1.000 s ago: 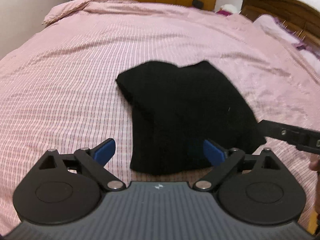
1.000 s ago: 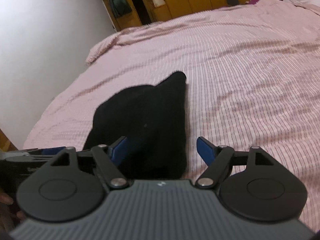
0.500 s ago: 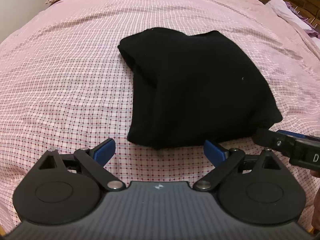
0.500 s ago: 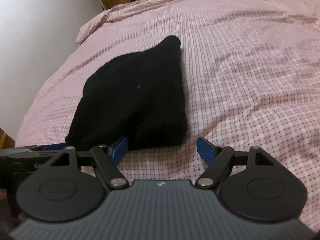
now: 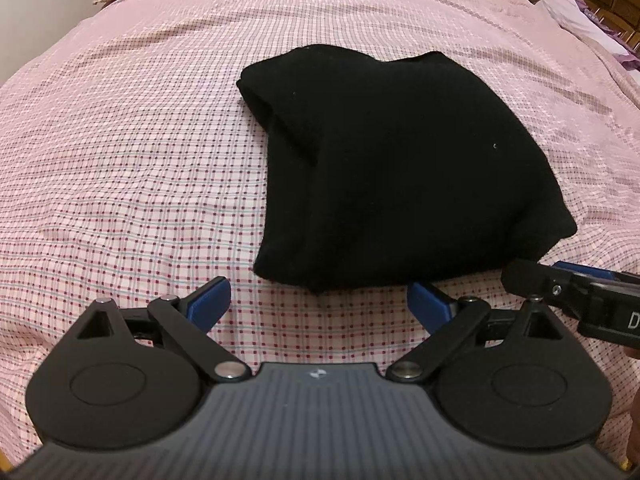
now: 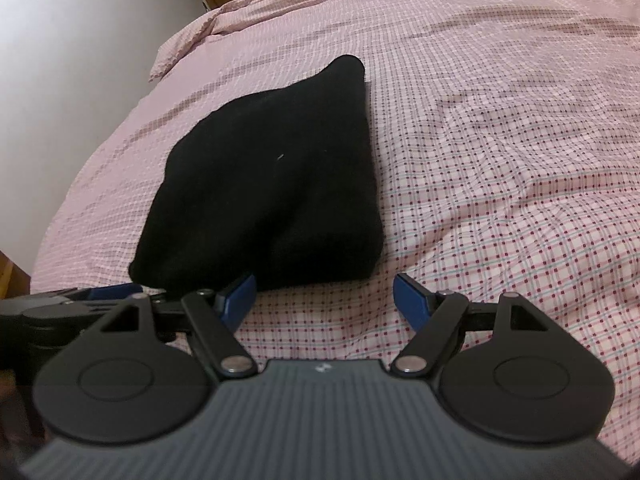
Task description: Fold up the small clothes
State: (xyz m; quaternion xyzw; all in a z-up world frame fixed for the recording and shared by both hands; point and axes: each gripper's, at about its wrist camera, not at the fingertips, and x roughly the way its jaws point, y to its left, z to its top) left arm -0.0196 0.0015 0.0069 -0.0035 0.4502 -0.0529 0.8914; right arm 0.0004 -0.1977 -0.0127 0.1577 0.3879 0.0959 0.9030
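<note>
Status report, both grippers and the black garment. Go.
Left gripper open, empty, short of the garment's near edge. Right gripper open, empty. Black garment folded, flat on pink checked bedspread. Nothing in the way.

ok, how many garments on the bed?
1. A folded black garment lies on the pink checked bedspread, just ahead of both open tongs. Anything beneath it is hidden.

The bed point(image 5: 120, 152) surface is open on all sides of the garment point(image 5: 400, 168). The only raised obstacle on it is the garment, a folded black bundle. The left hand-held gripper point(image 5: 320, 304) has its fingers spread, with bare sheet between them and the garment's near edge just ahead. The right hand-held gripper point(image 6: 324, 298) is likewise spread; its left finger point(image 6: 238, 300) sits at the garment's near edge. The two hand-held grippers are close side by side, limiting lateral passage between them.
</note>
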